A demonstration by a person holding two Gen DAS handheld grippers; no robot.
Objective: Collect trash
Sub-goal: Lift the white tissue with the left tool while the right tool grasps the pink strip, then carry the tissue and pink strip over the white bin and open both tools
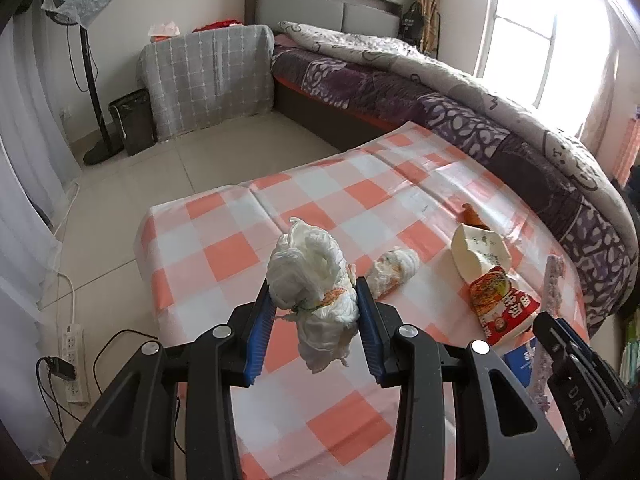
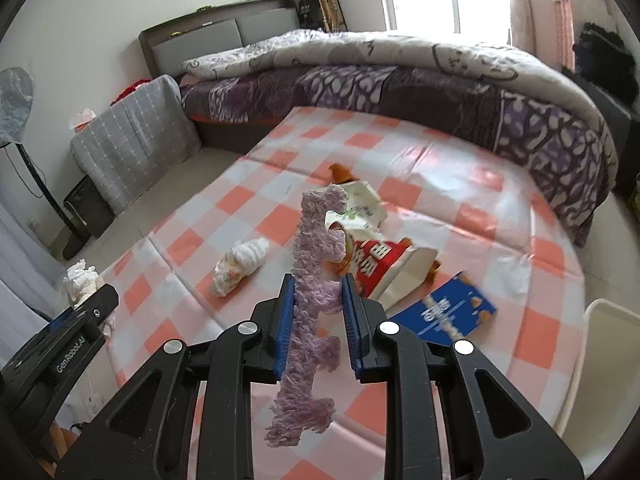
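Left gripper (image 1: 316, 308): matte black angular frame with triangular cut-outs, four round silver fasteners across the linkage, and ribbed blue pads (image 1: 260, 334) lining both fingers. Right gripper (image 2: 318, 312): identical construction. White lettering "GenRobot.AI" marks the housing at 8 o'clock in the right wrist view; "DAS" at 4 o'clock in the left.

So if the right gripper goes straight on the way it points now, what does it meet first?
Probably the torn red and white snack bag on the checkered tablecloth. It lies just past the right gripper, behind the purple fuzzy strip that it holds. Depth is hard to judge here.
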